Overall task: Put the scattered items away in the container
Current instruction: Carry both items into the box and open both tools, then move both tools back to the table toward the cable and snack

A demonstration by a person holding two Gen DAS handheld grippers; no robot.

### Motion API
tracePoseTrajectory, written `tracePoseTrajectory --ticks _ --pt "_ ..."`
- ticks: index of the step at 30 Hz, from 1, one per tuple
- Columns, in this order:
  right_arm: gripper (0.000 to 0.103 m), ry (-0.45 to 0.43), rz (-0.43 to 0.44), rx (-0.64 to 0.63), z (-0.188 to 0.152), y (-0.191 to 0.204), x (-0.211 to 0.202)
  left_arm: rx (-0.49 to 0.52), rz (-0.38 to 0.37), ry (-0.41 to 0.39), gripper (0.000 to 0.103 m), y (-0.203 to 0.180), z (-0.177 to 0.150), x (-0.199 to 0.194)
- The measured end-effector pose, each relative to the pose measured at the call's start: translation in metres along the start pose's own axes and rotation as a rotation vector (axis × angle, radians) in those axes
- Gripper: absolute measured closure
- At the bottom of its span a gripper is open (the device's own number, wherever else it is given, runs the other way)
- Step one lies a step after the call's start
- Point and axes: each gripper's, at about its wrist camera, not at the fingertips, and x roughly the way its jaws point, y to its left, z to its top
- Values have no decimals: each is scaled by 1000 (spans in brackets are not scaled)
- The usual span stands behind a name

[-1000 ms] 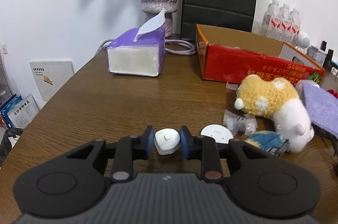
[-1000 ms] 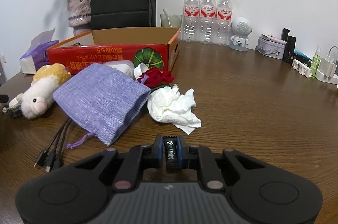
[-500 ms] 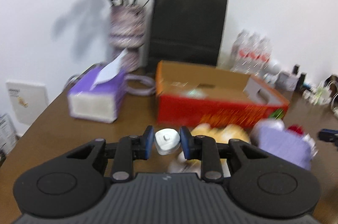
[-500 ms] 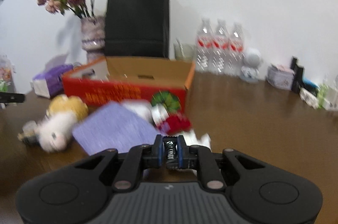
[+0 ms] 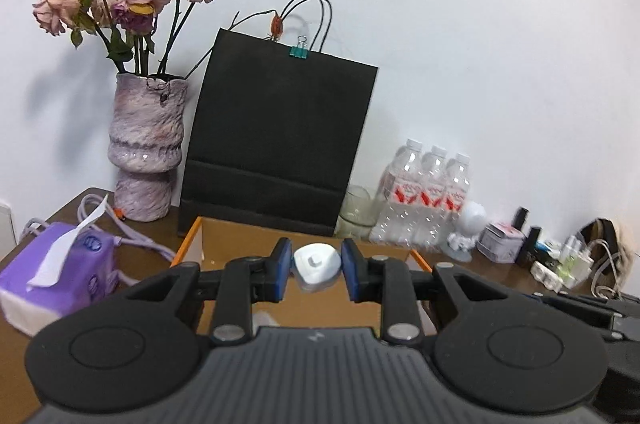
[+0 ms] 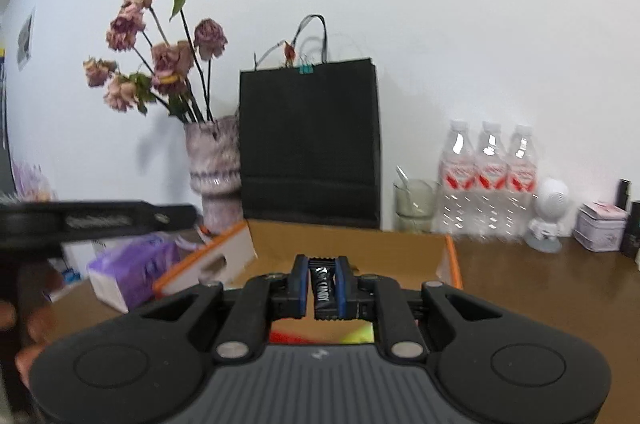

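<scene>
My left gripper is shut on a small white rounded plastic piece and hangs over the open cardboard box with the orange rim. My right gripper is shut on a small black packet with white lettering, held upright above the same box near its front wall. In the right wrist view the left gripper's black body crosses the left side, with a hand below it. The other scattered items are hidden beneath the grippers.
A black paper bag and a vase of dried roses stand behind the box. A purple tissue box is to its left. Three water bottles, a glass, a white figurine and small gadgets line the wall on the right.
Both grippers have risen from the table and moved forward over the box, each keeping its item. The plush toy, purple pouch and crumpled tissue have dropped out of view.
</scene>
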Motion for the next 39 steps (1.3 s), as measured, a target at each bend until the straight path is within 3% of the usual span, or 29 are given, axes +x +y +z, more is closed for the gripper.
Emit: tracePoseTrajectory --ticks 5,8,15,16,17,18,19,20,21,22,39 --pt "90 15 -39 15 8 -10 41 -6 50 39 75 11 -2 46" --pt "90 89 -45 37 -3 -19 69 8 81 104 75 16 -15 68" --pt "90 181 -61 74 -25 -33 95 36 106 173 73 15 -33 84" --pt "90 182 -65 73 -26 -34 95 40 110 179 69 14 -33 84" --pt "90 185 -69 69 -26 -34 95 39 115 184 48 14 -33 83" --pt "88 193 -75 65 -27 -33 95 30 125 186 12 14 -33 82" --pt "71 205 -80 60 -27 -33 96 15 144 178 0 14 -32 80" --pt "53 215 -89 61 -27 -32 96 5 165 160 0 14 -31 77" --pt "12 220 -104 67 -26 -32 96 6 175 149 0 14 -29 74" --pt "2 219 -115 72 -26 -32 95 11 175 147 0 14 -27 72" --pt "0 242 -109 72 -23 -30 93 11 210 133 0 12 -21 64"
